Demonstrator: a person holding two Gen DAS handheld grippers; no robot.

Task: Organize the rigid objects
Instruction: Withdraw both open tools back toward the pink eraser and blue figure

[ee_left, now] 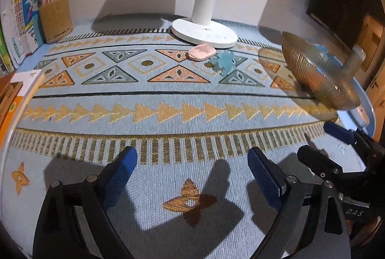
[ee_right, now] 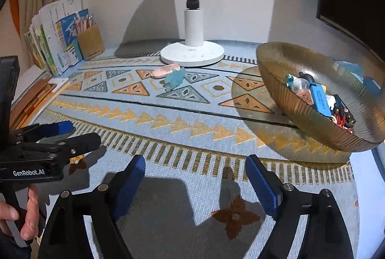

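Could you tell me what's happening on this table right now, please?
A person holds a hand-held gripper in each hand; the left hand-held gripper and the right hand-held gripper are both open and empty above the patterned cloth. Small items already sit in the ribbed bowl. A pink piece and a blue piece lie near the lamp base.

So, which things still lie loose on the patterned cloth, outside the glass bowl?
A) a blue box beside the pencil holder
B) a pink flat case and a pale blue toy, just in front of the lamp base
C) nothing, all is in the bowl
B: the pink flat case and the pale blue toy lie together on the cloth before the white lamp base, apart from the glass bowl.
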